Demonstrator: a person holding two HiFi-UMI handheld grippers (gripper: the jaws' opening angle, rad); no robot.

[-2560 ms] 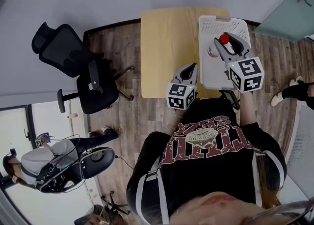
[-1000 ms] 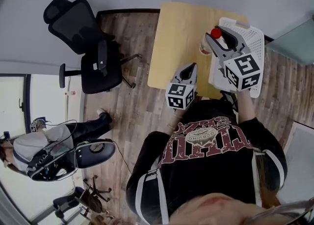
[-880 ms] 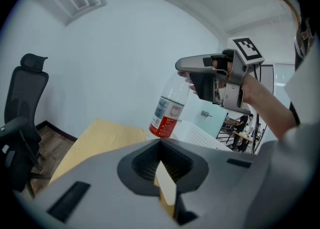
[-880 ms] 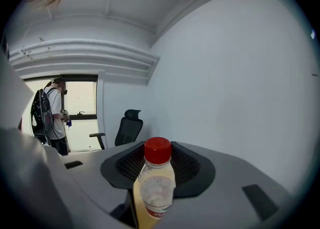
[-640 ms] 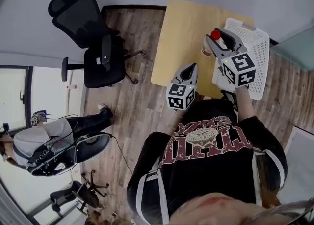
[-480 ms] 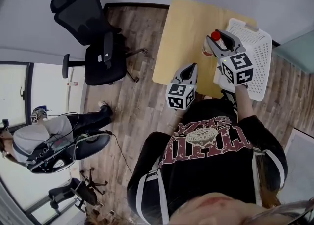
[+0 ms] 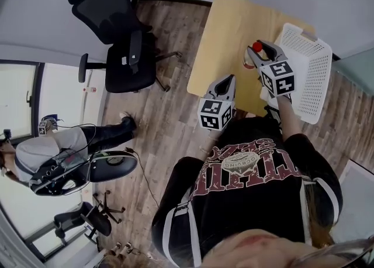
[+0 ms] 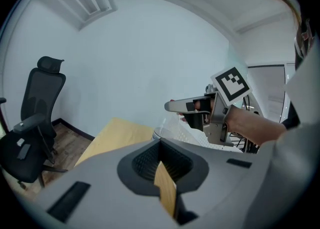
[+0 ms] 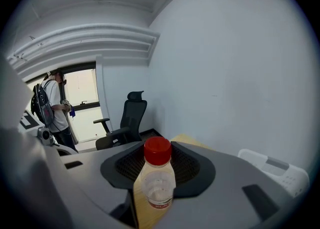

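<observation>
From the head view, my right tool [image 7: 255,52] is clamped on a clear bottle with a red cap [image 7: 256,46], held in the air over the right side of the pale wooden table [image 7: 225,27], just beside the white perforated basket [image 7: 310,68]. My left tool [image 7: 225,85] hangs lower, off the table's near edge, touching nothing. In the left gripper view its jaws are drawn together to a thin slit with nothing between them, and the right tool shows ahead beside the basket. In the right gripper view the bottle stands upright between the jaws, gripped low on its body, cap well above them. I judge the grip is the risk: a smooth, nearly empty bottle could twist or slide out, and from here it would drop onto the table or roll off to the wood-plank floor [image 7: 169,114]. The room has plain pale walls, a black office chair [image 7: 120,38] and a person with a backpack [image 9: 52,108] by the window.
</observation>
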